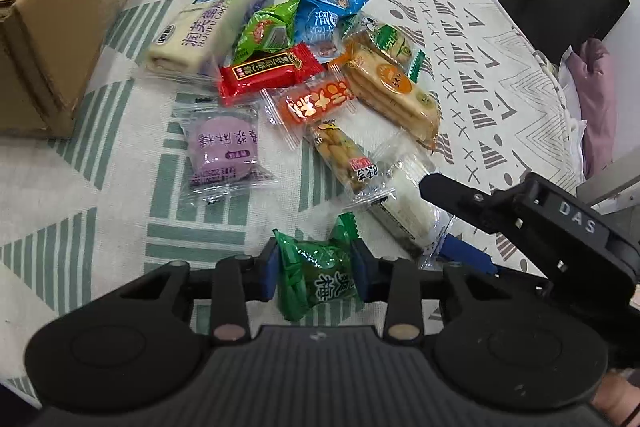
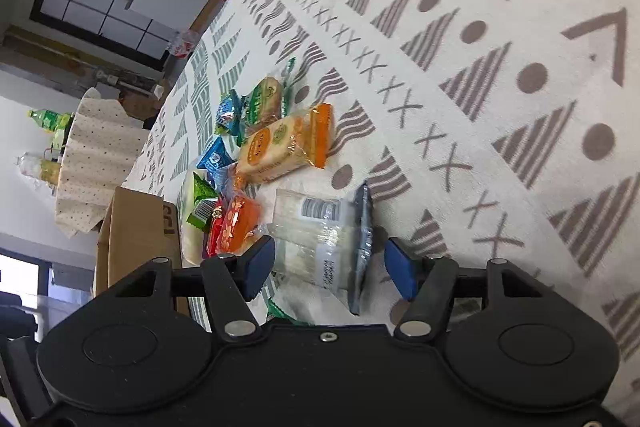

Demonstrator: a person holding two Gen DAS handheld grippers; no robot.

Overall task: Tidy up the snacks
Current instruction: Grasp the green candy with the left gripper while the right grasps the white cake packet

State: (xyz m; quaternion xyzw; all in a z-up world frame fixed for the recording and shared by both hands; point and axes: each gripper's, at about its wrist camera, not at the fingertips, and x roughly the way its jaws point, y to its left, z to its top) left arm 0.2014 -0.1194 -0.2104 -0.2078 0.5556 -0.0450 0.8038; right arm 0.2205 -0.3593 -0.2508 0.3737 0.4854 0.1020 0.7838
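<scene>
The left gripper [image 1: 316,273] squeezes a green candy packet [image 1: 318,275] between its blue pads [image 1: 269,273], w/ white writing on the shiny crinkly wrap. The right gripper [image 2: 329,267] is spread wide, blue pads on both sides of a clear packet of white wafers [image 2: 316,239] but not touching it. That packet has a barcode & a dark sealed end.

In front of the left gripper lies the snack pile on a soft patterned tablecloth [image 1: 120,155] w/ green & grey stripes, dots & X marks. Nearest is a clear pack w/ a round purple cake [image 1: 224,151], front-left. Past it sits a red bar packet [image 1: 268,73] w/ gold writing, then a long pale cake roll [image 1: 200,27] that reads "RUNFU CAKE". An orange packet [image 1: 316,103] w/ big white letters lies just right of the red one. A flat cracker pack [image 1: 392,95] w/ an orange round label is front-right. A blue packet [image 1: 324,15] & a light green packet [image 1: 266,29] sit further back.

A brown cardboard box [image 1: 60,15], open on top, stands far left of the left gripper. The right gripper body there reads "DAS".
</scene>
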